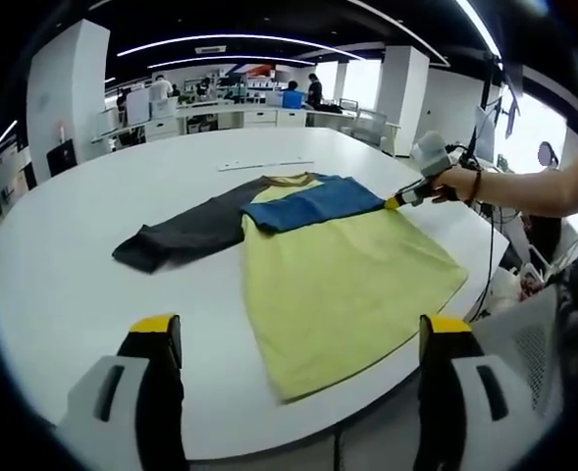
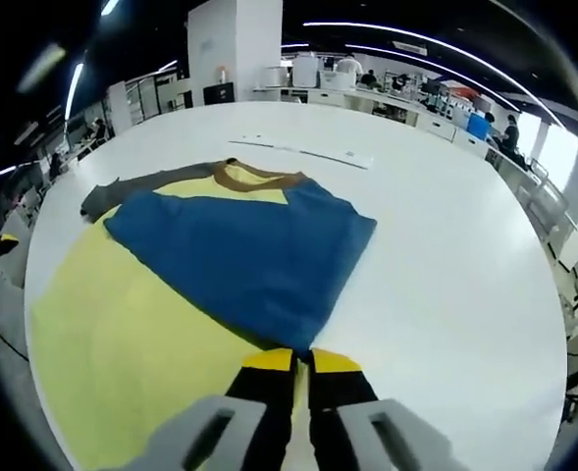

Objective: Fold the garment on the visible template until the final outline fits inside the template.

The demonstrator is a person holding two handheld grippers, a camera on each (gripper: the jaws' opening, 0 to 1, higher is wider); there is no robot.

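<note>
Garment: short-sleeved shirt, yellow body, brown collar, one dark grey sleeve, one blue sleeve. Lies flat on the white table, hem toward the near edge. Grey sleeve spread outward; blue sleeve folded across the chest (its tip pinched at the garment's edge). Template outline cannot be made out.

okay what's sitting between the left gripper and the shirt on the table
Nothing: in the left gripper view, only bare white table lies between the open left gripper and the yellow shirt.
</note>
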